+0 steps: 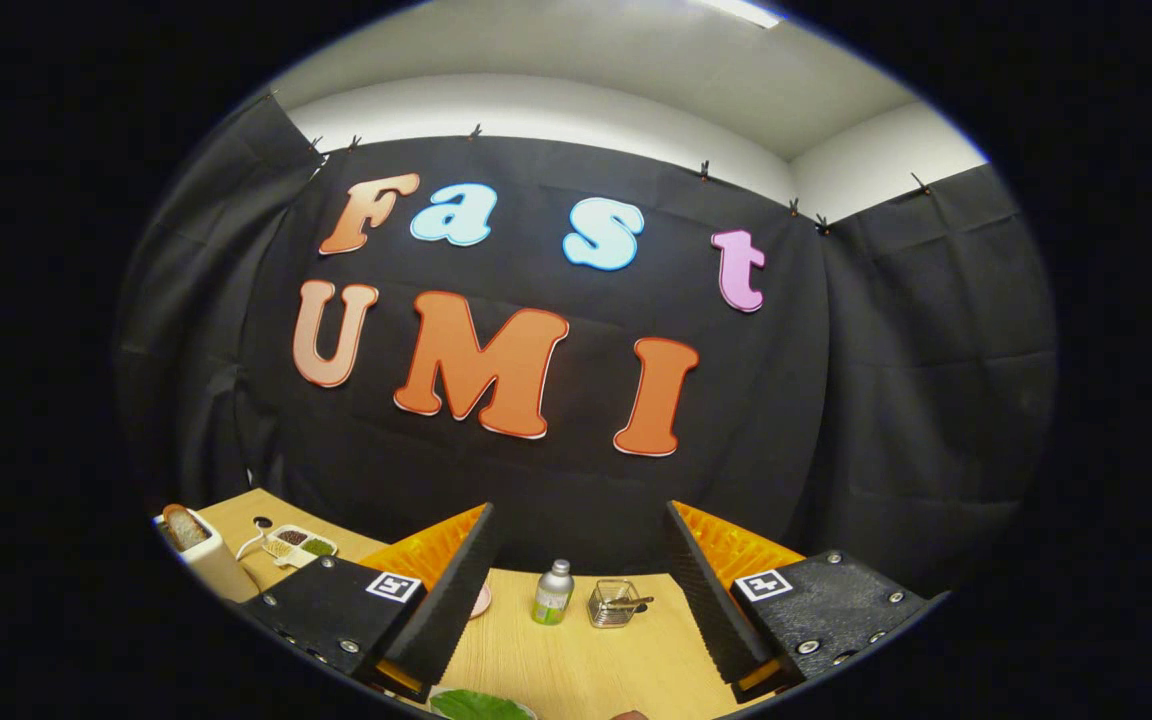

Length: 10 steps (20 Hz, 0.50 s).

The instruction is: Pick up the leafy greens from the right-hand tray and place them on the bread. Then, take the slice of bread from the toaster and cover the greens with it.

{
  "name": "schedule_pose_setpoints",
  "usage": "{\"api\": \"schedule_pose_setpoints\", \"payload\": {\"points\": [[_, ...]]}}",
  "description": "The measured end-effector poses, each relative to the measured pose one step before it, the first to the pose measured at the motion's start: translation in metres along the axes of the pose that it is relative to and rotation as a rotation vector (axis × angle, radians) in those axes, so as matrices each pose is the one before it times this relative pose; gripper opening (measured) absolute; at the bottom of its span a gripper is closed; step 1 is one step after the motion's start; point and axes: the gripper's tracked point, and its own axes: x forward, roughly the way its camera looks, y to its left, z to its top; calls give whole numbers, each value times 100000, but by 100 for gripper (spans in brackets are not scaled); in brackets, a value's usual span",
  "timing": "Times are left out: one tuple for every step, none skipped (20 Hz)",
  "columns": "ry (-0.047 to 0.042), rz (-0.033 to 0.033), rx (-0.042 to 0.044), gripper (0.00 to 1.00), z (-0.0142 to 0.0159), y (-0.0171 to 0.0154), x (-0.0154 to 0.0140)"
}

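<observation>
The claw (pixel 576 590) gapes wide, holding nothing. At the wooden worktop's (pixel 576 660) near edge lie soft, light green leafy greens (pixel 476 705); pinch them gently mid-leaf.

The wooden surface (pixel 576 660) carries a toaster (pixel 211 560), a divided tray (pixel 301 545), a small bottle (pixel 553 592) and a wire basket (pixel 614 603).

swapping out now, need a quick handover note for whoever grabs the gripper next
Gripper: open, holding nothing, raised above the wooden table.
Leafy greens: lying just below and between the fingers, not yet picked up.
Toaster: far left, bread slice in its slot.
Done: nothing that I can see.
Left: grasp the greens, lay them on the base bread, then cover them with the toaster slice.
</observation>
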Motion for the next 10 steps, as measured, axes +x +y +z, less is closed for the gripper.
{"api": "schedule_pose_setpoints", "payload": {"points": [[2010,2405,72,98,-1067,382,48],[2205,2081,365,98,-1024,402,3],[2984,1608,-194,98,-1347,138,23],[3064,1379,-503,98,-1344,251,127],[3479,1967,-776,98,-1439,401,188],[3813,2503,-618,98,-1707,564,269],[3788,2015,-498,98,-1557,506,233],[3707,2080,-492,98,-1510,535,166],[3643,1976,-644,98,-1277,534,240],[3359,2638,-603,98,-1271,670,358]]}}
